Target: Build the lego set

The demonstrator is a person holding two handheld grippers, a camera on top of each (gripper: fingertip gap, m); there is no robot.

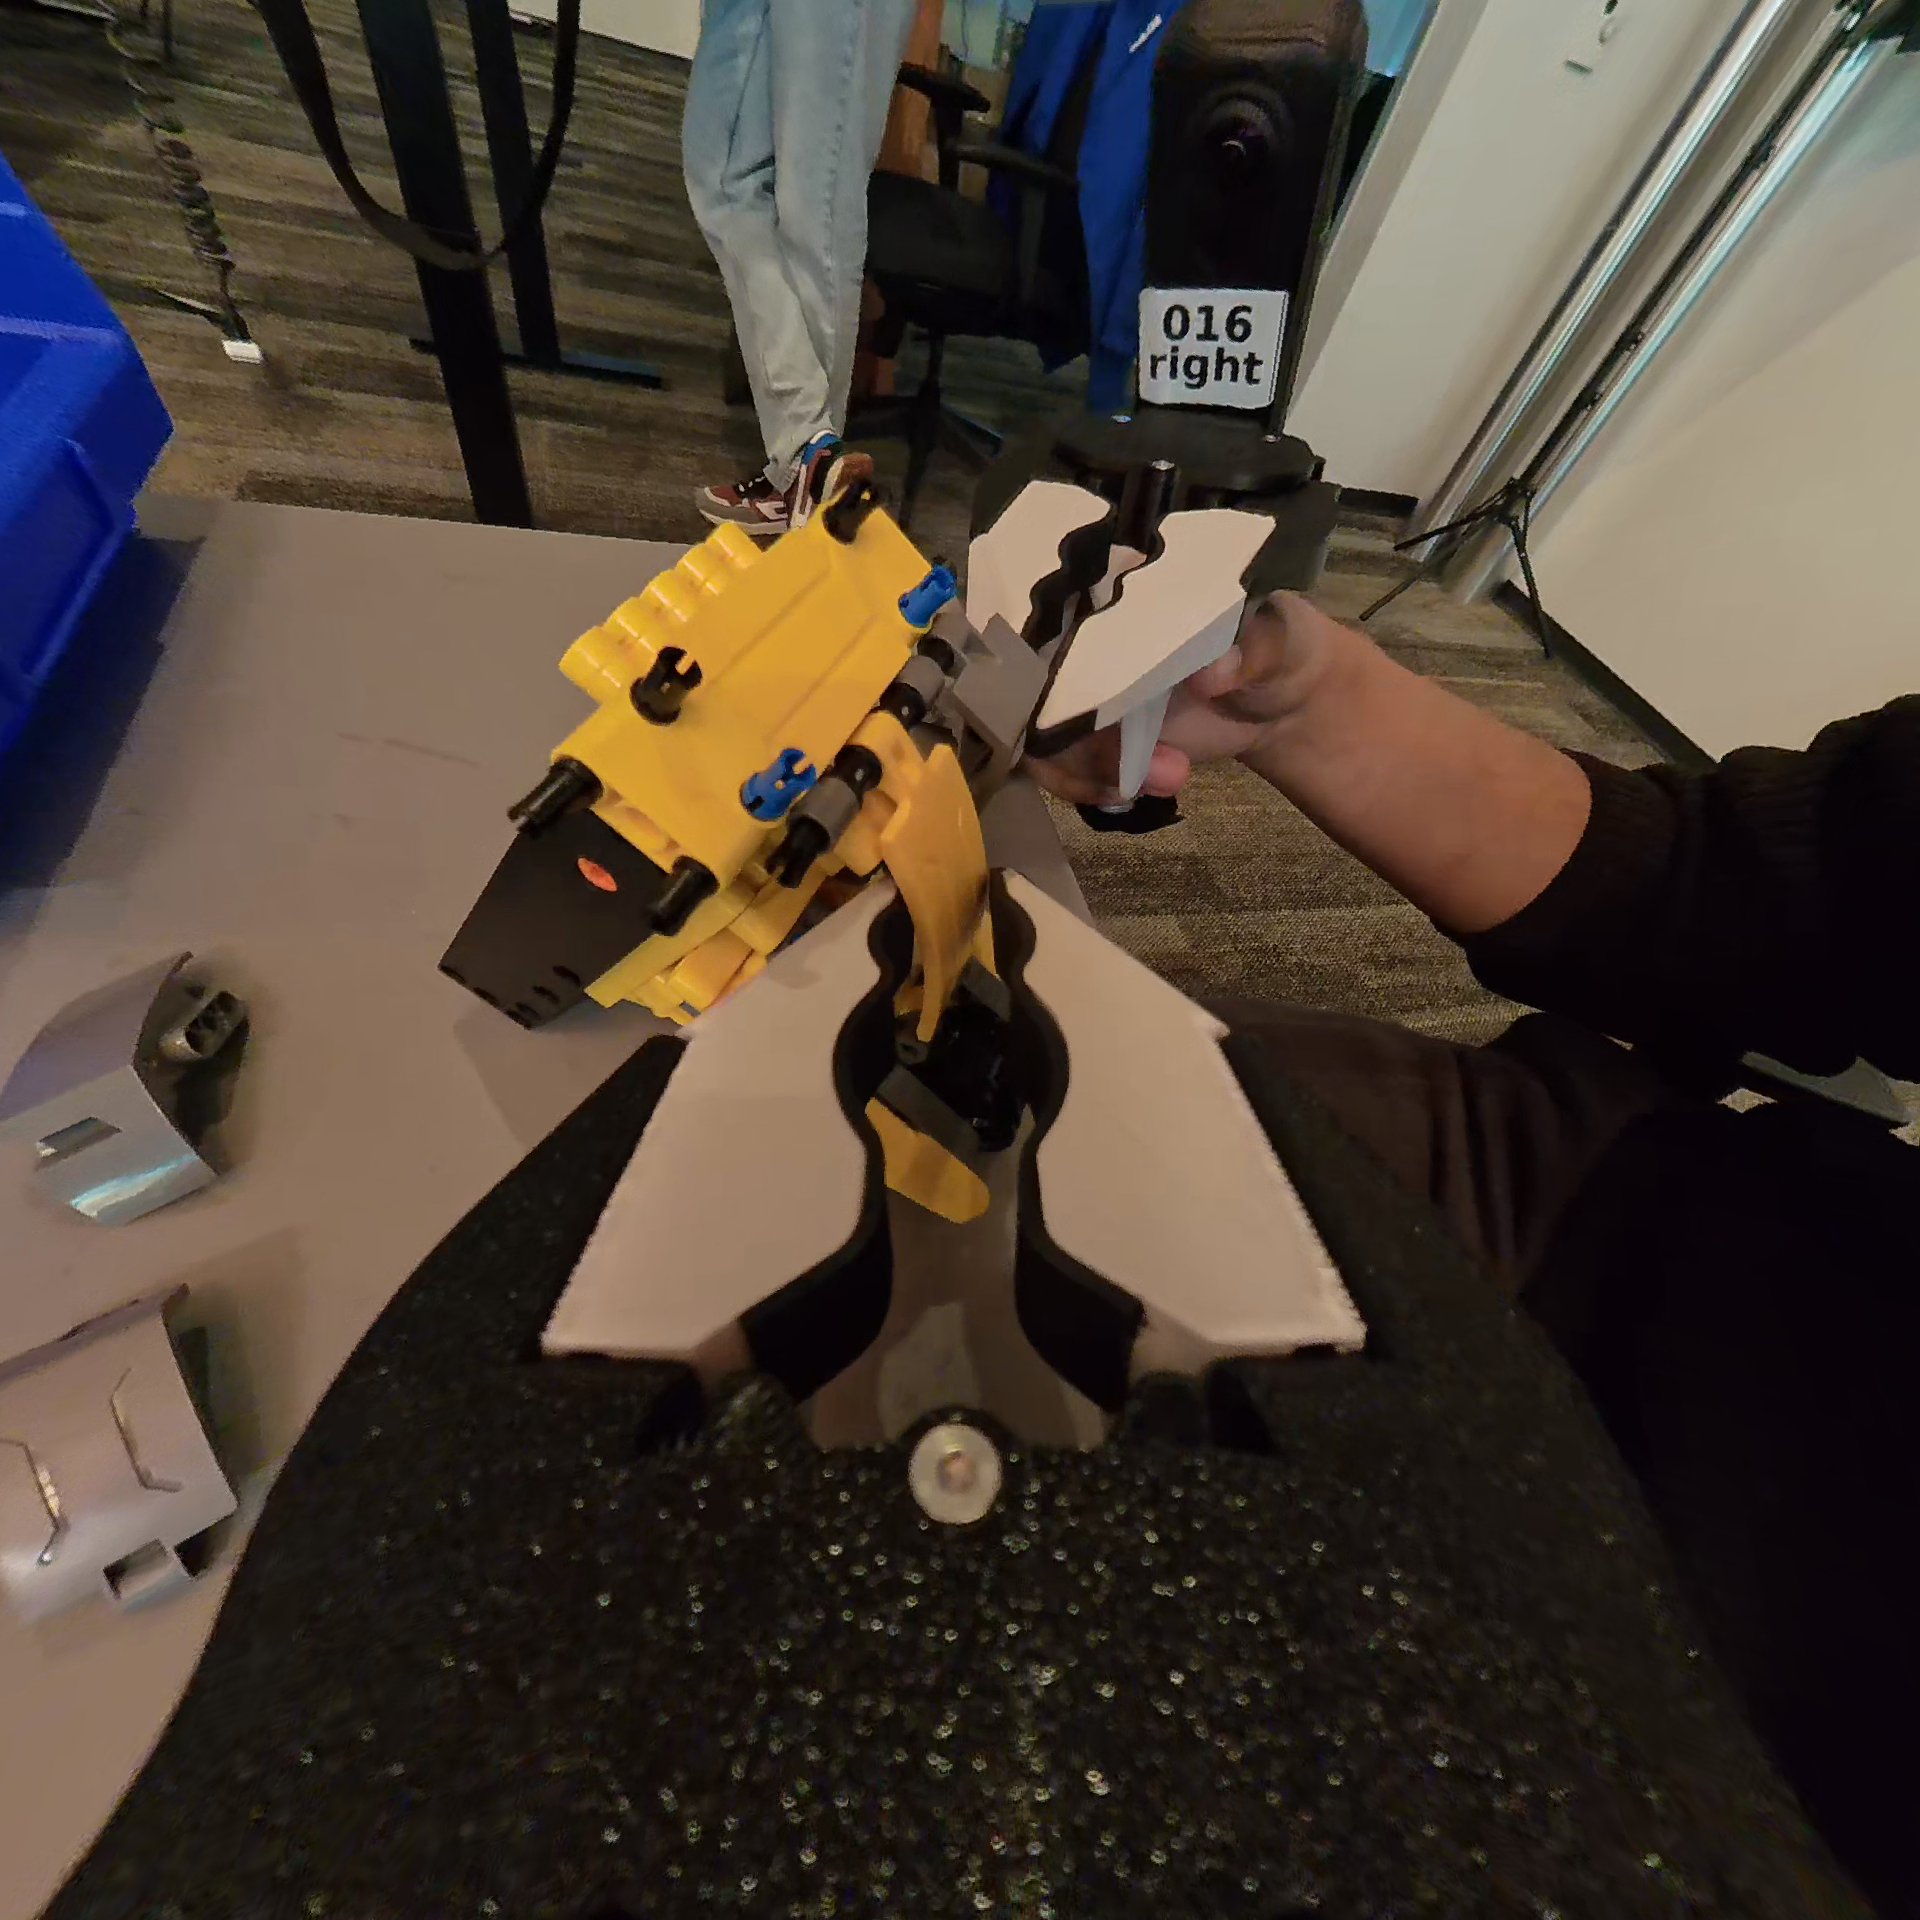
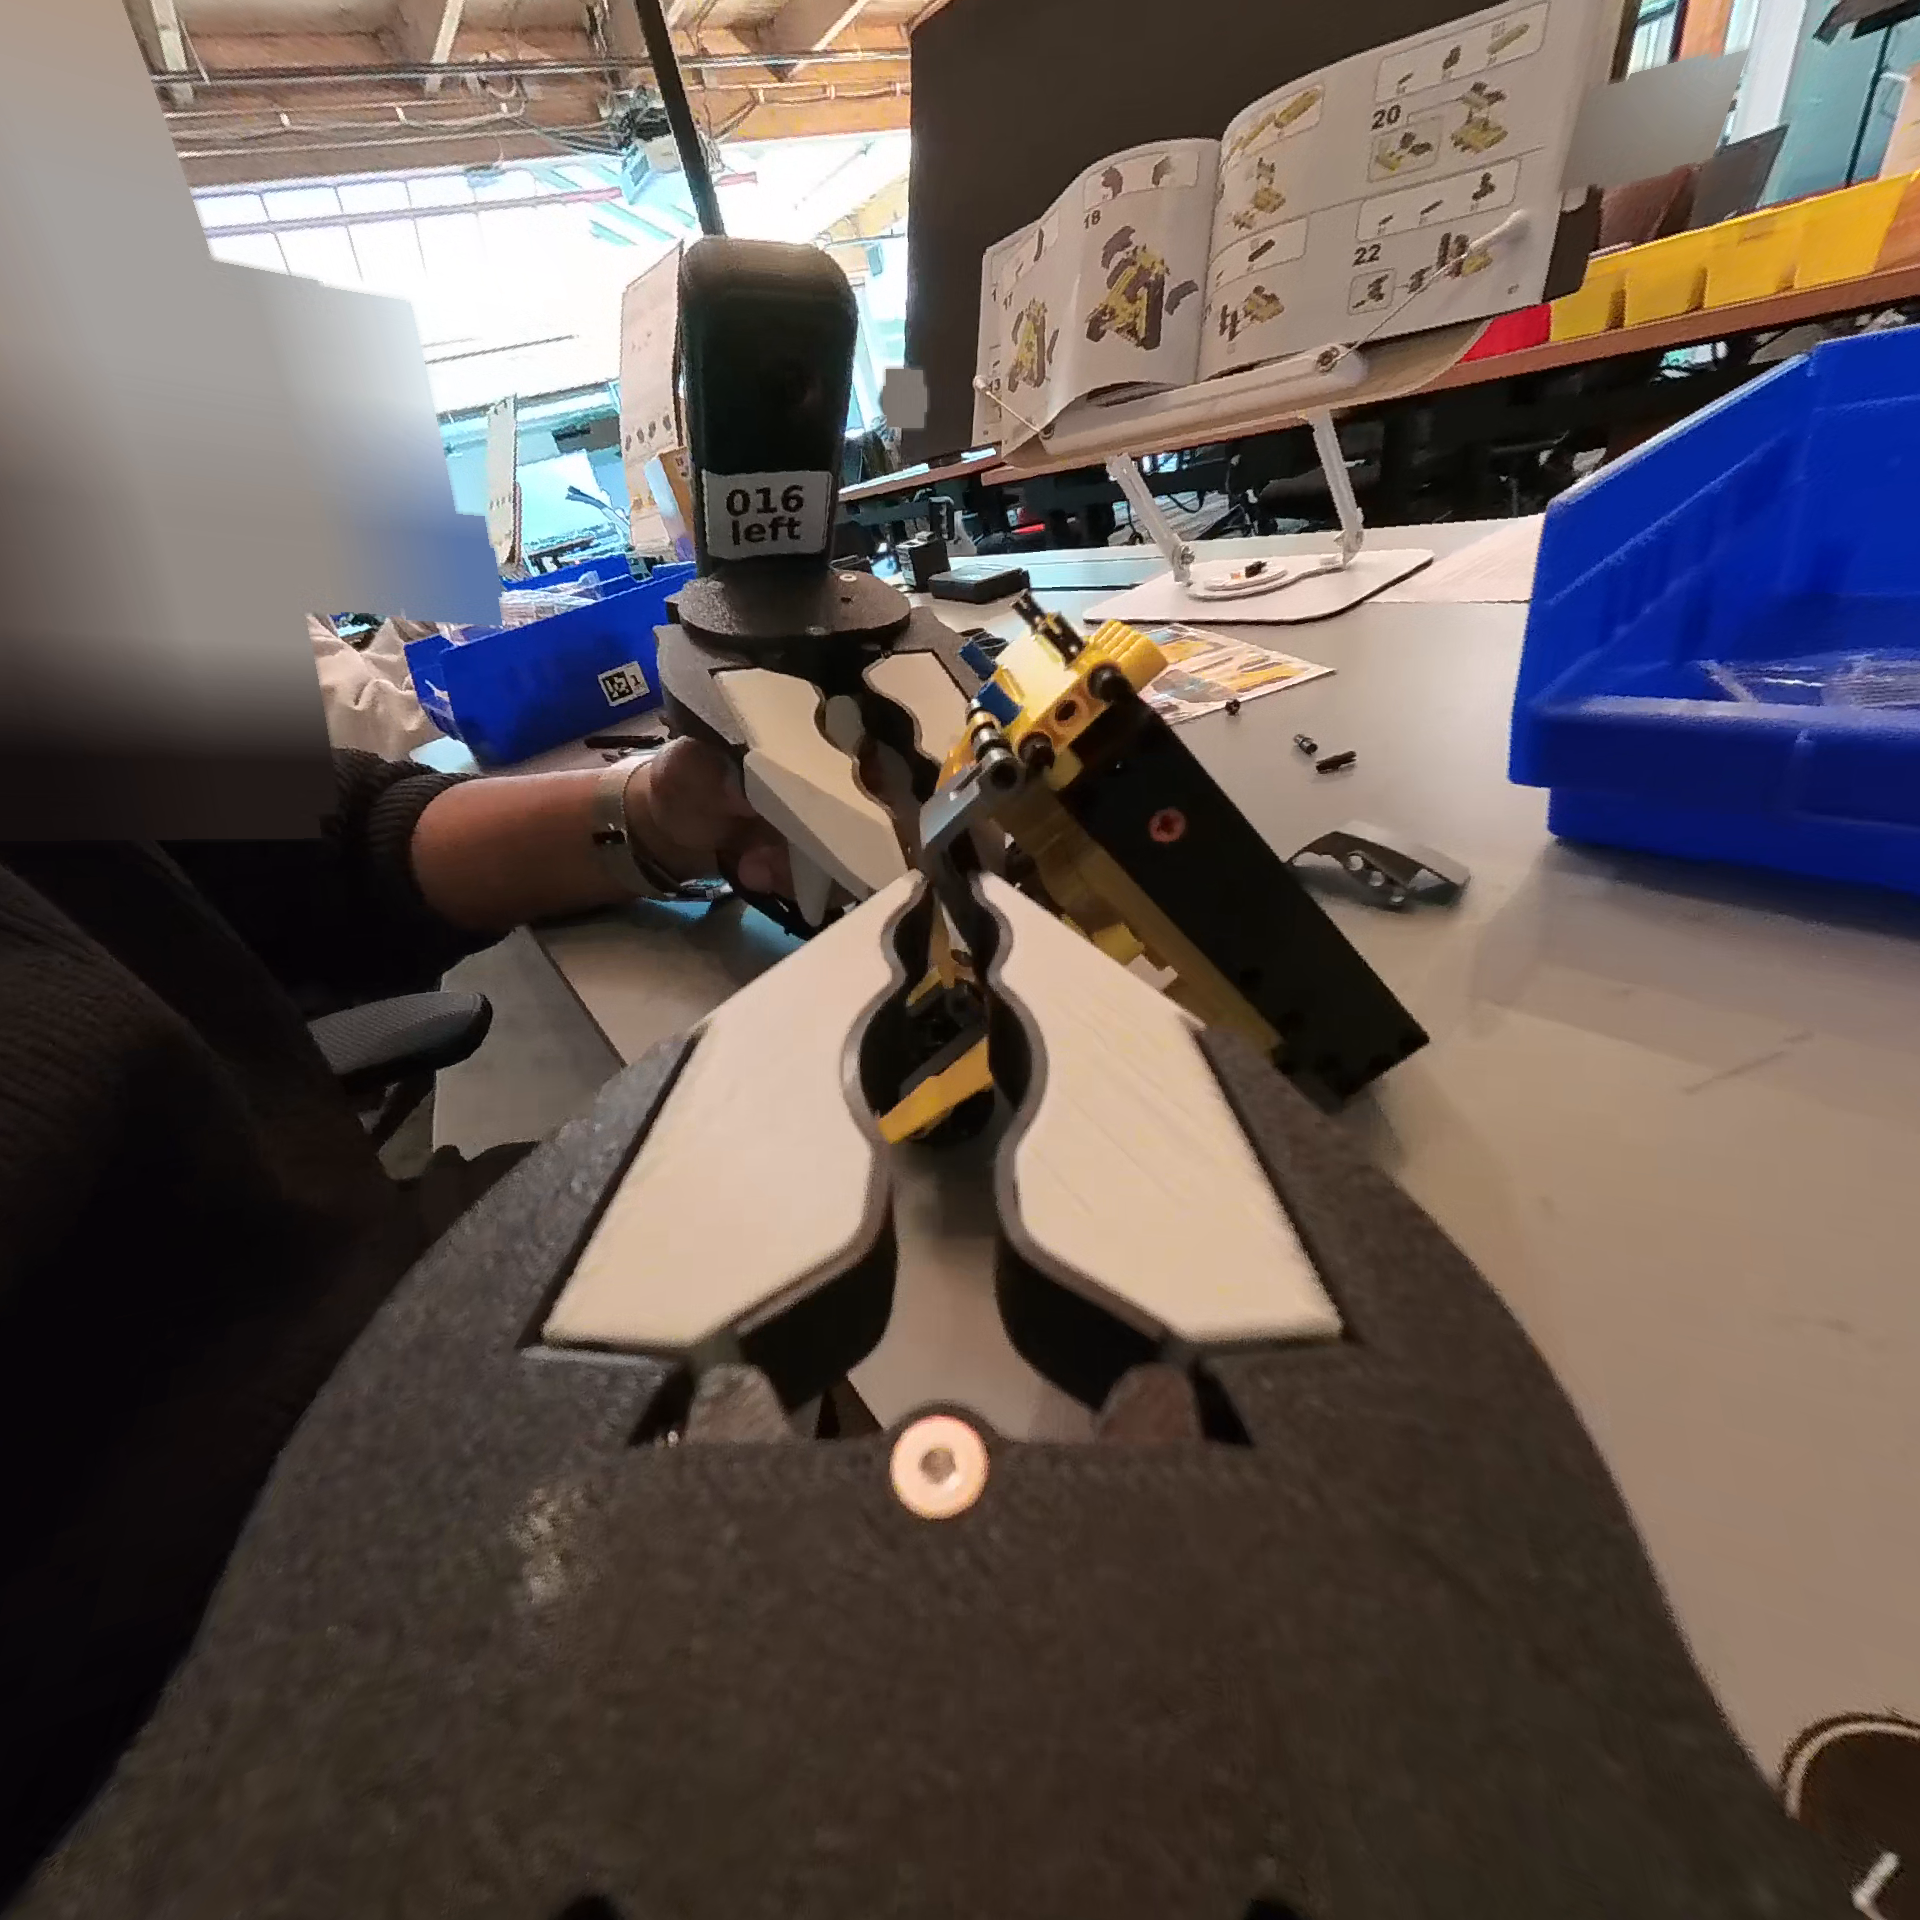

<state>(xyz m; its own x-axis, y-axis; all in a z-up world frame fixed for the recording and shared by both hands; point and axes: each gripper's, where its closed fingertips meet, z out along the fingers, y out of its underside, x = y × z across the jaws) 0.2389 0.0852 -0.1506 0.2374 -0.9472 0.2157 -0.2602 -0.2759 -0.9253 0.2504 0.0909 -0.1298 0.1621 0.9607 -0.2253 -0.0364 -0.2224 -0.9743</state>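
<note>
A yellow and black brick-built model with blue and black pins is held tilted, its black end low over the grey table. My left gripper is shut on a yellow curved part at the model's near end. My right gripper shows farther off, shut on a grey part at the model's far side. In the right wrist view, my right gripper is shut on the thin grey and yellow part of the model. The left gripper meets it from the upper left, held by a hand.
Two grey panel pieces lie at the left beside a blue bin. Another blue bin, a grey piece, small black pins and an open booklet on a stand show. A person's legs stand beyond the table edge. Left and right tips are no more than a few centimetres apart.
</note>
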